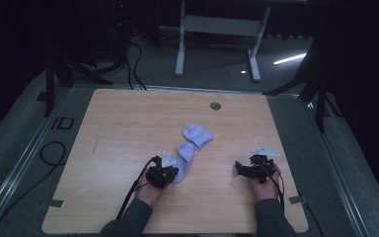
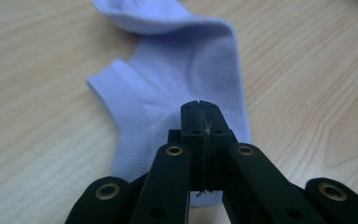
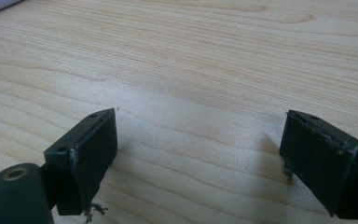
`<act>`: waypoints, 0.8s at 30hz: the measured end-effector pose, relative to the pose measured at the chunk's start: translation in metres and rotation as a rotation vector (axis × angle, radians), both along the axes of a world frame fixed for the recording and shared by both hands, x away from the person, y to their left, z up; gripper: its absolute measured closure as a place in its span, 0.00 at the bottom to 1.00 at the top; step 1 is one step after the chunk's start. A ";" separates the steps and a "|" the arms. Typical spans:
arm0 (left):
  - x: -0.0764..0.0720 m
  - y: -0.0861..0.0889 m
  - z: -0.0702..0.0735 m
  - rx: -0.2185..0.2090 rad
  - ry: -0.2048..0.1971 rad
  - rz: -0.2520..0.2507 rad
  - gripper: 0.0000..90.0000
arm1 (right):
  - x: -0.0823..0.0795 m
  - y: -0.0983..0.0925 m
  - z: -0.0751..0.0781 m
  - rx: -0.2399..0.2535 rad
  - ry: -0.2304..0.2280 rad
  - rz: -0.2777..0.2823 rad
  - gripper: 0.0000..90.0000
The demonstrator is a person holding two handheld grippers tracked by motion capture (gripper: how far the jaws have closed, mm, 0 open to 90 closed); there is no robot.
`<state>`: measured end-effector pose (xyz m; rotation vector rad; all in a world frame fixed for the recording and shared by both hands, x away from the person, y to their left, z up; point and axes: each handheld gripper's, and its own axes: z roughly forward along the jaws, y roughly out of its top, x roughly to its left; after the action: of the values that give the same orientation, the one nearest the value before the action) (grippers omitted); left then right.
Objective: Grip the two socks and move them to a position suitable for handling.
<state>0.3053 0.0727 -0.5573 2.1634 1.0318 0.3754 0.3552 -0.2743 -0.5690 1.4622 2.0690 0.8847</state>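
Two pale lilac socks lie mid-table: one [image 1: 197, 134] farther off and one [image 1: 185, 158] stretching toward my left hand. My left gripper [image 1: 171, 172] rests over the near end of that second sock. In the left gripper view the sock [image 2: 177, 70] lies flat under the jaws, and the left gripper [image 2: 200, 109] has its pads pressed together with no fabric seen between them. The other sock [image 2: 144, 11] shows at the top edge. My right gripper [image 1: 239, 168] sits low over bare wood at the right, and in its own view the right gripper [image 3: 200, 144] stands wide open with nothing between its fingers.
The wooden table [image 1: 128, 123] has a round grommet [image 1: 215, 105] near its far edge. Cables trail from both grippers off the front edge. A white desk frame [image 1: 217, 29] and dark stands are on the floor beyond the table.
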 end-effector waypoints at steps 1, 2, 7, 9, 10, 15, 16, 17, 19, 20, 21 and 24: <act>-0.001 -0.001 -0.001 0.001 0.002 -0.007 0.99 | 0.000 0.000 0.000 0.000 0.000 0.000 0.12; -0.002 -0.001 -0.002 -0.001 -0.003 -0.016 1.00 | 0.000 0.000 0.000 0.000 0.000 0.000 0.12; -0.007 0.000 -0.002 0.008 -0.007 -0.059 1.00 | -0.001 0.000 0.000 0.000 0.000 -0.002 0.12; -0.009 0.000 -0.002 0.006 -0.008 -0.070 1.00 | -0.003 0.002 0.000 0.001 -0.003 -0.012 0.15; -0.010 0.000 -0.002 0.010 -0.009 -0.080 1.00 | -0.004 0.003 0.001 0.001 -0.004 -0.013 0.16; -0.013 0.000 -0.002 0.010 -0.013 -0.114 1.00 | -0.008 0.008 0.006 -0.008 0.023 -0.003 0.34; -0.014 0.000 -0.002 0.017 -0.012 -0.126 1.00 | -0.009 0.010 0.008 -0.005 0.030 0.006 0.38; -0.014 0.000 -0.002 0.017 -0.012 -0.126 1.00 | -0.009 0.012 0.009 0.004 0.034 0.020 0.43; -0.016 -0.002 -0.002 0.015 -0.016 -0.154 1.00 | -0.011 0.017 0.014 0.032 0.036 0.059 0.51; -0.017 -0.003 -0.002 0.018 -0.016 -0.162 1.00 | -0.011 0.021 0.017 0.044 0.031 0.076 0.55; -0.018 -0.003 -0.002 0.019 -0.016 -0.175 1.00 | -0.011 0.024 0.020 0.058 0.031 0.098 0.58; -0.021 -0.006 -0.002 0.026 -0.022 -0.197 1.00 | -0.009 0.038 0.028 0.084 0.030 0.163 0.65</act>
<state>0.2844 0.0665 -0.5592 2.2553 0.7967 0.3209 0.3459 -0.2365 -0.5411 1.3711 2.2229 1.0303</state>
